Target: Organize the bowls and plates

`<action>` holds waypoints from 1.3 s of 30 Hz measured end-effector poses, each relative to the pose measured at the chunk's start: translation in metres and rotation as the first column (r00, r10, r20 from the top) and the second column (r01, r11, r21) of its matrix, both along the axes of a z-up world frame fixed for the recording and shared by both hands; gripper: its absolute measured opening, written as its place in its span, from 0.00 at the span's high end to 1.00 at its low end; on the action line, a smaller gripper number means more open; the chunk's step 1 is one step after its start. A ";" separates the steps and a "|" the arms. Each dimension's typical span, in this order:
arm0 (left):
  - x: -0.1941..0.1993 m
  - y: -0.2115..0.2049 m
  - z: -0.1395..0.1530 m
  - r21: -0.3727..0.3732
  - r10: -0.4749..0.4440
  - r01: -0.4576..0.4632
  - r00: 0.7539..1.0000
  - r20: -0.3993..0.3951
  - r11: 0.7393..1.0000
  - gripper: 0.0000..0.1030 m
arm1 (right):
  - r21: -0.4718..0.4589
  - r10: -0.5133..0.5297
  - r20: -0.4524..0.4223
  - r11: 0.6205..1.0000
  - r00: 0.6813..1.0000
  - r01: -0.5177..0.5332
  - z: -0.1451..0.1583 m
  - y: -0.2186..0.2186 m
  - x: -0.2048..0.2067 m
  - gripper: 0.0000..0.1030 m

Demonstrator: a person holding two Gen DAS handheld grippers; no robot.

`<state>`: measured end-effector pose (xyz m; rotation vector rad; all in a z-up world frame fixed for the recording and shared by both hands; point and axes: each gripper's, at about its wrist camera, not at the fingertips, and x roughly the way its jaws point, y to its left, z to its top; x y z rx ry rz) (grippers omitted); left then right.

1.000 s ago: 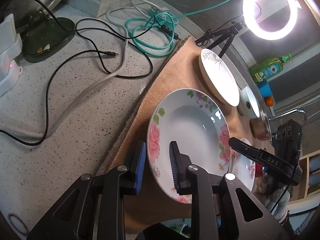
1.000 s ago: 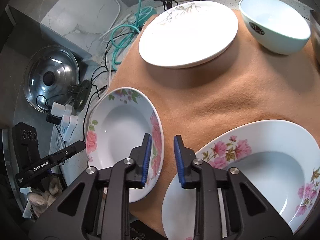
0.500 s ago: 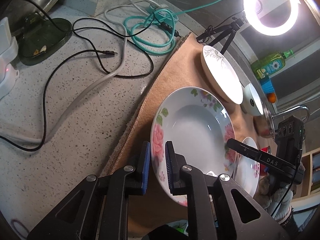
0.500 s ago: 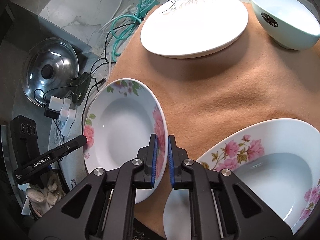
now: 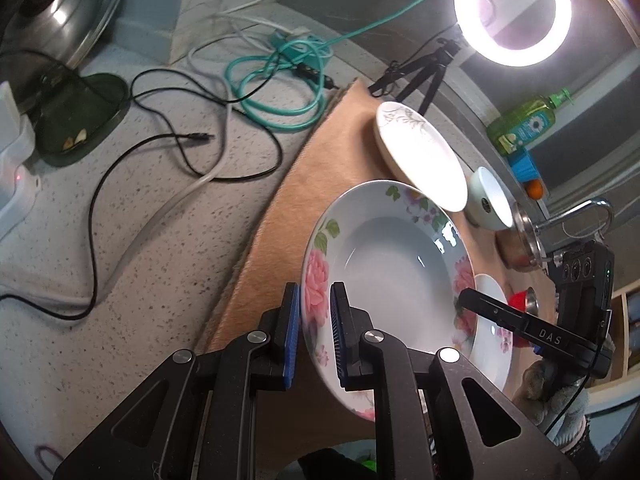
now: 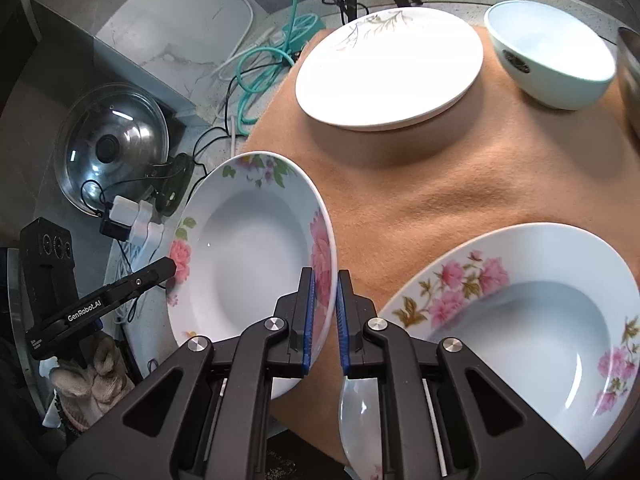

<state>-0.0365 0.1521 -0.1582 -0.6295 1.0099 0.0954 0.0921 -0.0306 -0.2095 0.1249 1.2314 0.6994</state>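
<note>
Right now you hold one deep rose-patterned plate (image 6: 256, 256) between both tools, tilted above the near-left part of the tan mat (image 6: 440, 184). Your right gripper (image 6: 323, 312) is clamped on its right rim, blue pads pressing either face. Your left gripper (image 5: 314, 334) pinches the opposite rim, over the mat's edge beside the speckled counter (image 5: 120, 240).

By the look of it, you are at the carry step: plate gripped and lifted, not yet set anywhere. A matching rose plate (image 6: 520, 320) lies flat on the mat just to the right, and stacking the held one into it seems the likely next move. That calls for levelling the plate and moving both hands together, so neither grip twists the rim.

Farther back on the mat sit a white plate with a grey sprig (image 6: 392, 64) and a pale blue bowl (image 6: 552, 56), well apart from your plate. A metal rim (image 6: 630, 76) shows at the far right. Off the mat to the left lie a teal cable coil (image 5: 280, 92), black and white cords, and a steel pan lid (image 6: 112, 144). Nothing lies in the short path between the two rose plates.
</note>
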 end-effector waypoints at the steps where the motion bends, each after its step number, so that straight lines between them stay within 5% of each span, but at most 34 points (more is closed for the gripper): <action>1: 0.002 -0.004 0.003 0.001 -0.016 0.016 1.000 0.008 1.000 0.87 | 0.002 -0.010 0.006 1.000 1.000 0.010 0.003 -0.005 -0.002 0.90; 9: 0.028 -0.047 0.013 -0.005 -0.158 0.158 0.987 0.036 0.987 0.87 | 0.013 -0.137 0.028 0.991 0.990 0.137 0.022 -0.063 -0.021 0.90; 22: 0.061 -0.131 0.002 -0.005 -0.400 0.400 0.917 -0.001 0.917 0.87 | -0.024 -0.363 -0.001 0.932 0.932 0.362 0.011 -0.162 -0.057 0.90; 39: 0.069 -0.161 -0.011 0.016 -0.480 0.481 0.876 -0.056 0.876 0.87 | -0.068 -0.435 -0.010 0.899 0.900 0.434 -0.005 -0.194 -0.067 0.89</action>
